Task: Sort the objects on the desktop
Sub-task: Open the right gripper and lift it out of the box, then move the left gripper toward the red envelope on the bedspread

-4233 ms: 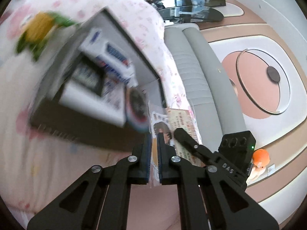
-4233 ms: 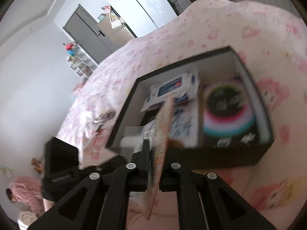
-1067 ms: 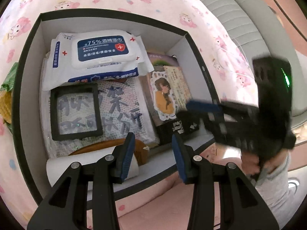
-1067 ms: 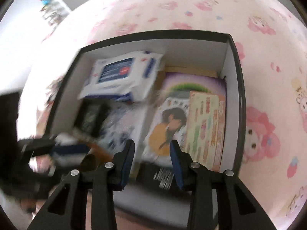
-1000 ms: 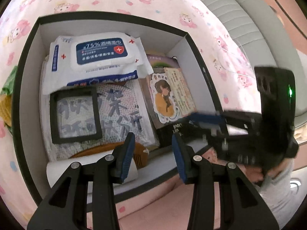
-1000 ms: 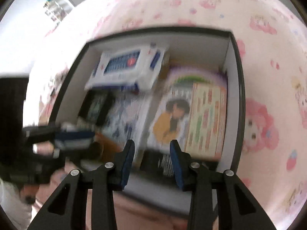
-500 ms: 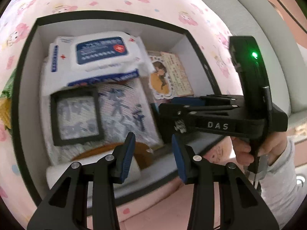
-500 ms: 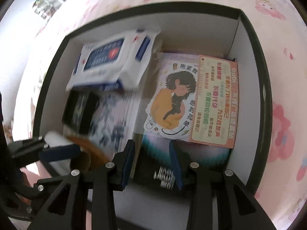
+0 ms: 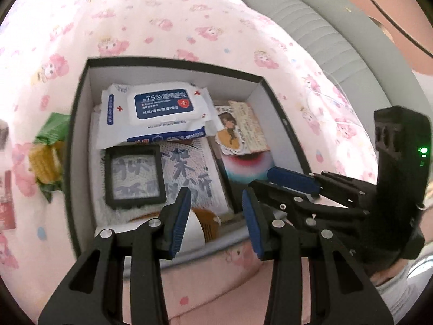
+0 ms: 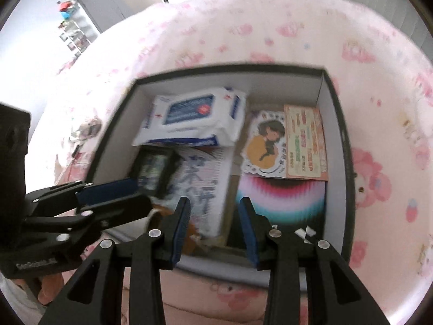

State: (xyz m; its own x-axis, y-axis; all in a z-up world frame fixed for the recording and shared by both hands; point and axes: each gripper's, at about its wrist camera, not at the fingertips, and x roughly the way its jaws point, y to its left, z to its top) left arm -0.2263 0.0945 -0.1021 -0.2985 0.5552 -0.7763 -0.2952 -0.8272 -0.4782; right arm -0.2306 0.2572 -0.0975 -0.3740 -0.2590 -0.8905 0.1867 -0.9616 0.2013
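A black box (image 9: 173, 63) with white inner walls sits on the pink cloth; it also shows in the right wrist view (image 10: 230, 70). Inside lie a wet-wipes pack (image 9: 159, 108), a small black frame (image 9: 134, 176) on a printed packet, a girl card (image 9: 230, 132) with an orange leaflet (image 10: 305, 143), and a colourful disc (image 10: 281, 197). My left gripper (image 9: 215, 223) is open and empty above the box's near edge. My right gripper (image 10: 213, 224) is open and empty there too, and shows at the right of the left wrist view (image 9: 292, 182).
A corn toy (image 9: 48, 157) lies left of the box, with cards (image 9: 6, 197) further left. A grey sofa (image 9: 311, 13) stands behind. Small items (image 10: 86, 130) lie on the cloth left of the box. A white roll (image 9: 151, 237) lies at the box's near wall.
Both grippers have pulled back and up from the box, which now looks smaller. The card and leaflet, held 4 seconds ago, lie in the box.
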